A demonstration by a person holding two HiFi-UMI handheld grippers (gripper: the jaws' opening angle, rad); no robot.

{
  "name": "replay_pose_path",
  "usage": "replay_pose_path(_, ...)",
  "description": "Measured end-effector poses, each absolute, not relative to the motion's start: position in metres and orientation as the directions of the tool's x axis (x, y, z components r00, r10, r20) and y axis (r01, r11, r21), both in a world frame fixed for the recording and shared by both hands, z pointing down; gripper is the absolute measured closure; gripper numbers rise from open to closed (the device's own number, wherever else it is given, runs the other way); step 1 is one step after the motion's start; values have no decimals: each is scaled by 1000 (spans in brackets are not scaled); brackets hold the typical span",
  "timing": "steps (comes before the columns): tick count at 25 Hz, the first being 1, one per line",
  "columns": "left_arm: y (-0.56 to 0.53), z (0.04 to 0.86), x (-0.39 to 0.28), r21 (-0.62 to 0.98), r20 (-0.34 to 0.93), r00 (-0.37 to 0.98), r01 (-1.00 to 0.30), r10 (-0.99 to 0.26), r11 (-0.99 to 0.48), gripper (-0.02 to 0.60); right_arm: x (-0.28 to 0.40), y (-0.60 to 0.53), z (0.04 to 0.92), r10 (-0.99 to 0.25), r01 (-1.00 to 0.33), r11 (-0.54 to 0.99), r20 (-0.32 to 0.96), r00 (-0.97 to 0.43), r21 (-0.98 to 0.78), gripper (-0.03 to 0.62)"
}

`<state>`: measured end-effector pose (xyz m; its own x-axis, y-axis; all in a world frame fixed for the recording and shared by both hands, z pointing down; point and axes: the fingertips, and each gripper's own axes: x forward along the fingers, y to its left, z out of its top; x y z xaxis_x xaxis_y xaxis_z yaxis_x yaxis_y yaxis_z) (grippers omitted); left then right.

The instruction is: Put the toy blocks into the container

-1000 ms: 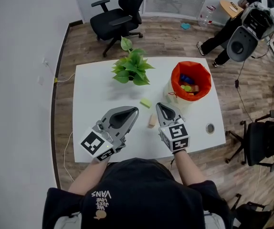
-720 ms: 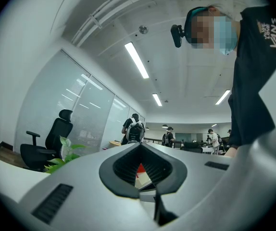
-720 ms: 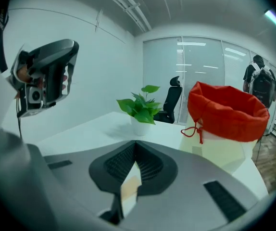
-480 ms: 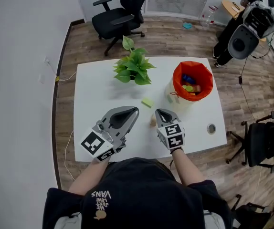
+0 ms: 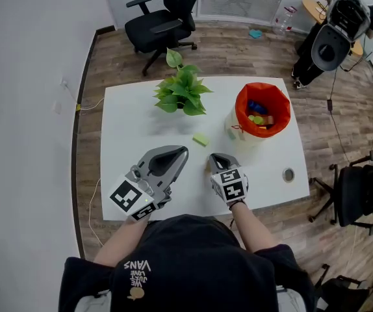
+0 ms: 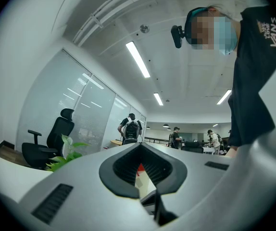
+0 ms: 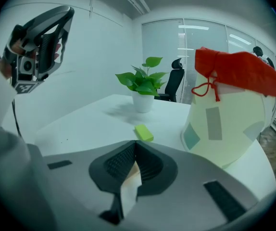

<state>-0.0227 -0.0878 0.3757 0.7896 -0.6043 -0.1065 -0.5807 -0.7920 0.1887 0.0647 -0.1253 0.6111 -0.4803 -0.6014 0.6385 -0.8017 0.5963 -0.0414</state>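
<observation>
A tan wooden block [image 5: 206, 167] lies on the white table [image 5: 134, 125], mostly hidden under my right gripper [image 5: 211, 159]. That gripper is shut, tilted down, with its tips just over the block. In the right gripper view the block [image 7: 128, 189] shows pale through the gap behind the closed tips [image 7: 135, 143]. A green block [image 5: 201, 139] [image 7: 144, 133] lies a little farther on. The container [image 5: 241, 104], cream with a red bag liner [image 7: 224, 114], holds several coloured blocks [image 5: 258, 116]. My left gripper [image 5: 183, 150] [image 6: 140, 148] hovers shut and empty at the left.
A potted plant [image 5: 182, 91] stands at the table's far middle. A small round object [image 5: 288, 174] sits near the right front edge. Office chairs [image 5: 164, 18] and a person [image 5: 316, 38] are on the wooden floor beyond the table.
My right gripper has sunk toward the table and tipped further down, so it now covers most of the tan block. The left gripper has stayed still.
</observation>
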Motion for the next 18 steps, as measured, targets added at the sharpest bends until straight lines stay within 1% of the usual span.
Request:
replay_pose_path(11,-89,376,-24,194,-106,786,-584,-609,-788,571,62,-118,635,-549,-800,597,702,-454,-50,576)
replay_pose_path(16,-89,376,-25,196,-109,785,-585,-610,-787,571,58,-118,636,-542,-798,600,701,-464,-64,574)
replay_pose_path(18,-89,376,-25,197,-111,785,-583,-609,-788,571,56,-116,637,-537,-793,606,704,-464,-60,557)
